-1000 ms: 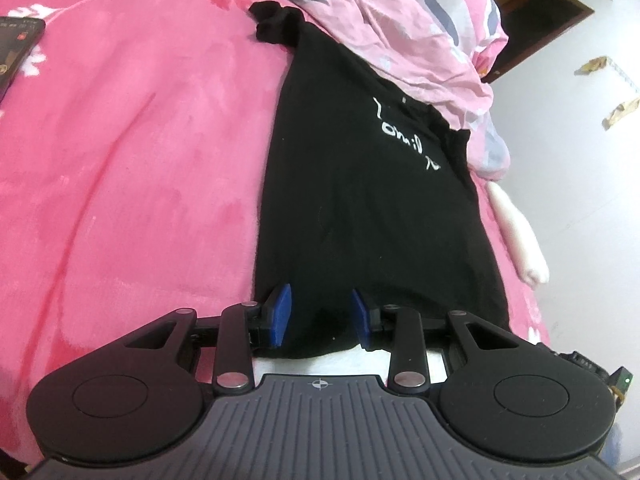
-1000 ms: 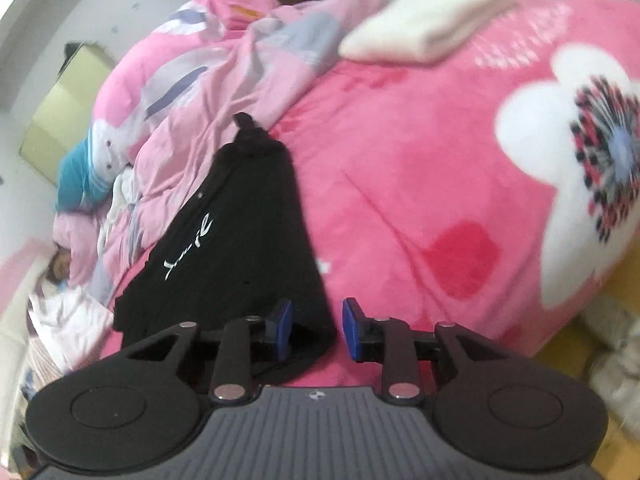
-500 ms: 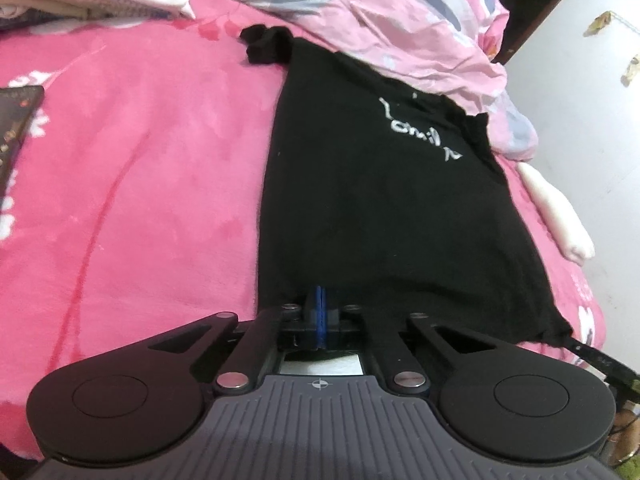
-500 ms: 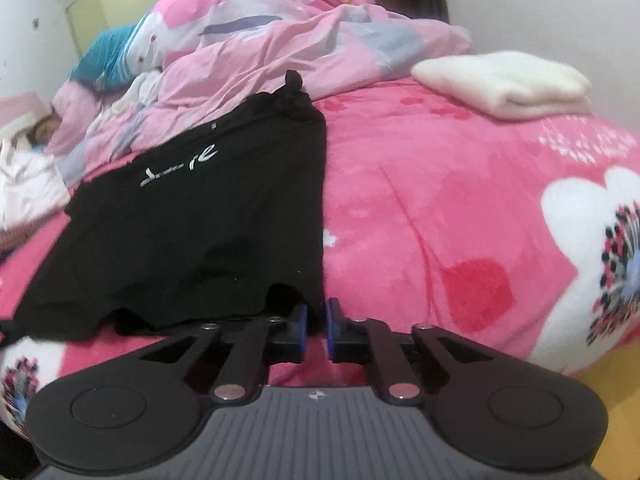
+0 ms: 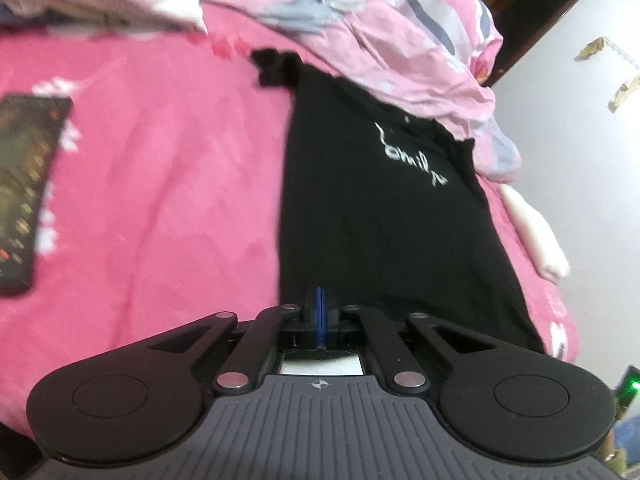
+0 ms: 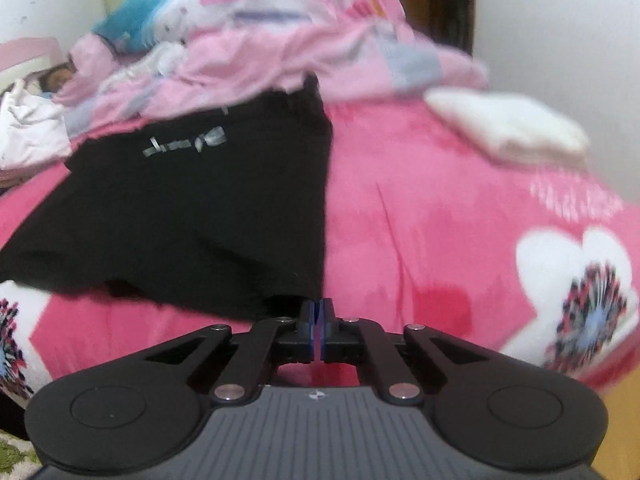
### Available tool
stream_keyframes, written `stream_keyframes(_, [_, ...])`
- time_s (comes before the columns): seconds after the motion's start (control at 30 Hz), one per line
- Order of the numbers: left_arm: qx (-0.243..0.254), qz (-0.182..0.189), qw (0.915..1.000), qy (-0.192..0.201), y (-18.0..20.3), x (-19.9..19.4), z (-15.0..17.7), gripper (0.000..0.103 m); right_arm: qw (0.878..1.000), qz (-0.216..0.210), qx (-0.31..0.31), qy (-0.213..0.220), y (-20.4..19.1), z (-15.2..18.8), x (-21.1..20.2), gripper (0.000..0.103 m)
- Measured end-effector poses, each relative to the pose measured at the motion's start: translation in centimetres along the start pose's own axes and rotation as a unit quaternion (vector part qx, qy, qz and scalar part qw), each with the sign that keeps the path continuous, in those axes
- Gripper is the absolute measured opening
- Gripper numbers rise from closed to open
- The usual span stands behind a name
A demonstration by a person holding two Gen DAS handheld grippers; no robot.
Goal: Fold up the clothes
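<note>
Both grippers have closed since a second ago, when their blue pads stood apart on either side of the shirt's hem. The right camera's picture has also rolled upright from a strong tilt, and the left view has lifted a little, bringing the phone (image 5: 28,196) further in at the left edge.

The left gripper (image 5: 319,300) has its pads pressed together with no gap, pinching the near hem of the shirt (image 5: 384,220) by its left corner. How much cloth sits between the pads is hidden by the fingers themselves. The right gripper (image 6: 317,312) is all but closed, a thin slit showing between the pads, at the shirt's (image 6: 192,220) near right corner. The black hem meets the fingertips there, but blur and dark cloth against dark fingers make it hard to tell how firmly the fabric is caught.

The shirt lies flat on the pink bed (image 5: 160,200), running away from both grippers, its far end under the edge of the quilt (image 5: 400,40). One sleeve bunches at the far left corner in the left view. The white script on the chest is smeared in the right view and unreadable. The far right corner of the hem in the left view is cut off behind the gripper body.

Both grippers point down and forward along the shirt. A folded white towel (image 6: 508,128) lies well apart on the bed, to the right in the right view. No hand is visible in either view.
</note>
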State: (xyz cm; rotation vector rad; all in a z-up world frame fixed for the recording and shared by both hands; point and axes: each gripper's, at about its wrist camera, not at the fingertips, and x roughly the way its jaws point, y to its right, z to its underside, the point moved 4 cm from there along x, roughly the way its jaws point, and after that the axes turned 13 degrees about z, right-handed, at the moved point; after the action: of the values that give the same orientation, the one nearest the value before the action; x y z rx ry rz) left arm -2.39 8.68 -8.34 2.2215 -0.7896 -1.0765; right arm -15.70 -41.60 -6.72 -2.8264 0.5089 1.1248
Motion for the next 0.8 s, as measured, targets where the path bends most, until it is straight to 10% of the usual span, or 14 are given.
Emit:
stream_keyframes(0.17, [-0.014, 0.021, 0.9997, -0.001, -0.3, 0.2, 0.1, 0.003, 0.991, -0.084, 0.105, -0.006, 3.6, 0.2, -0.8, 0.038])
stream_keyframes(0.4, [-0.021, 0.033, 0.9986, -0.037, -0.2, 2.3, 0.7, 0.037, 0.948, -0.16, 0.272, -0.046, 7.6, -1.1, 2.9, 0.039])
stream_keyframes(0.6, [0.006, 0.004, 0.9983, -0.057, 0.1, 3.8, 1.5, 0.033, 0.941, -0.16, 0.286, -0.091, 6.8, -2.6, 7.4, 0.037])
stream_keyframes(0.8, [0.034, -0.029, 0.9974, -0.055, 0.7, 4.3, 1.8, 0.006, 0.953, -0.156, 0.234, -0.108, 4.1, -3.6, 8.5, 0.023])
